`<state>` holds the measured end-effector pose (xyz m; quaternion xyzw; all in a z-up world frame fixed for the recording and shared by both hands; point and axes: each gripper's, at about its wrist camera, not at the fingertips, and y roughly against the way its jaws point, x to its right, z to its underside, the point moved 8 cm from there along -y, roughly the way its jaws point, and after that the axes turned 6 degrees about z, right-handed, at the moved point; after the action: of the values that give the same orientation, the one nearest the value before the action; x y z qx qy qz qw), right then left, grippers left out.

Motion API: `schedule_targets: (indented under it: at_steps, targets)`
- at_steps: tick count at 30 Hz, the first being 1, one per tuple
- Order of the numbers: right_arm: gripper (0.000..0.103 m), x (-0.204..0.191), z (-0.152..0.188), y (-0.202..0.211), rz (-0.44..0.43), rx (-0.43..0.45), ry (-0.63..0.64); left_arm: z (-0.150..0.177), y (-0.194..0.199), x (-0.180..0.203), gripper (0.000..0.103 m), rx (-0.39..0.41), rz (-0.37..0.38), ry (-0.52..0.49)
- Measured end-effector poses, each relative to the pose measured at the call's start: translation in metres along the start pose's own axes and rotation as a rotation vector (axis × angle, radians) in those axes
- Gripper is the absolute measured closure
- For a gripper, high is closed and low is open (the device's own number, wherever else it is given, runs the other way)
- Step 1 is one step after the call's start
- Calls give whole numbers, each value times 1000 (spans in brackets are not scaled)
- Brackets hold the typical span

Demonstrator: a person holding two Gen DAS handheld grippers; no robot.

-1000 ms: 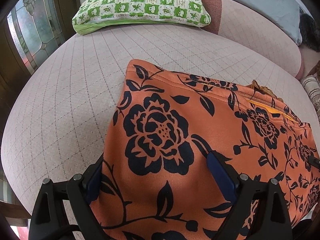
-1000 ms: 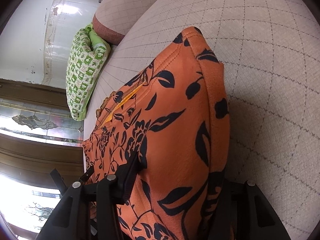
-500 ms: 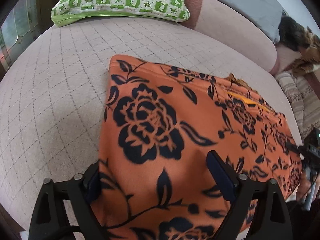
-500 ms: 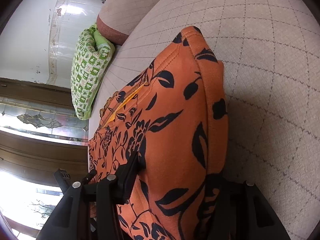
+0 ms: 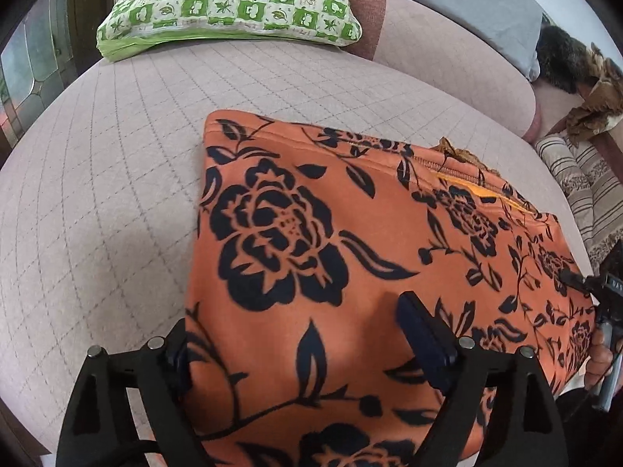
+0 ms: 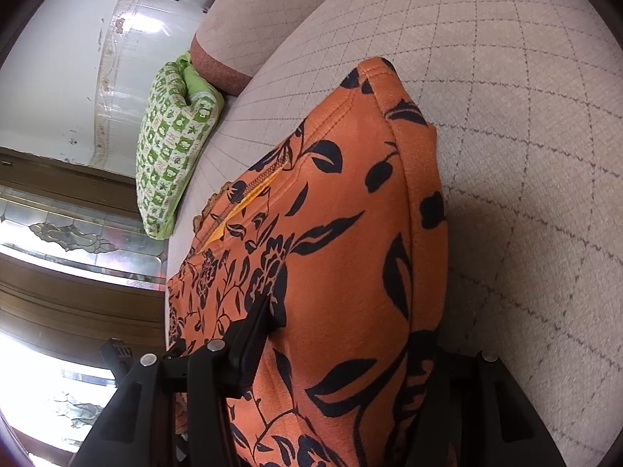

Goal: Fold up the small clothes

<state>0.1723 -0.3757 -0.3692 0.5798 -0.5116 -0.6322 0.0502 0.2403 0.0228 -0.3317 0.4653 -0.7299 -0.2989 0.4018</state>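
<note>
An orange garment with black flowers (image 5: 350, 241) lies folded on the pink quilted bed (image 5: 97, 194), its zip edge on the far side. My left gripper (image 5: 296, 323) stands wide over the garment's near left corner. One pad is at the cloth's left edge and the other rests on top. In the right wrist view the same garment (image 6: 350, 253) bulges between the fingers of my right gripper (image 6: 350, 330). Its left finger (image 6: 253, 334) dents the cloth and its right finger is hidden behind the thick fold. Those jaws are opening slightly. The right gripper's body (image 5: 607, 292) and a hand (image 5: 599, 358) show beyond the garment's right end.
A green checked pillow (image 5: 233, 4) lies at the bed's far side, with a pink bolster (image 5: 447, 58) and a grey pillow (image 5: 467, 4) behind. Striped cloth (image 5: 576, 179) and a dark furry heap (image 5: 564, 58) sit at the right. A leaded window (image 6: 78, 229) flanks the bed.
The left gripper's view has swung right and tipped, bringing the striped cloth and the other gripper into sight. The garment has stayed put. The right gripper has barely moved.
</note>
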Motion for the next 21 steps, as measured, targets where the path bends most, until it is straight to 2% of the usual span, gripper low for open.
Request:
schedule_targets:
  at_steps: [1,4,6,7,8,13,17,21]
  targets:
    - [49,0,0,0,7,3,2,-2,1,1,16,5,11,13]
    - [52,-4,1,1,44,23,28,-6,-1,5,45,19,-3,24]
    - [58,-6,1,2,78,37,61,-7,1,5,54,25,-6,21]
    - [62,-8,2,2,96,44,83,-9,2,6,65,32,1,24]
    - [63,-9,2,3,109,52,101,-10,6,6,68,44,21,33]
    - [70,-22,1,12,150,109,172,-17,19,10,71,92,57,47]
    - [74,-45,-7,31,118,209,240,-31,41,26,71,189,84,4]
    - [76,-65,-23,43,94,296,282,-47,52,46,71,245,90,-45]
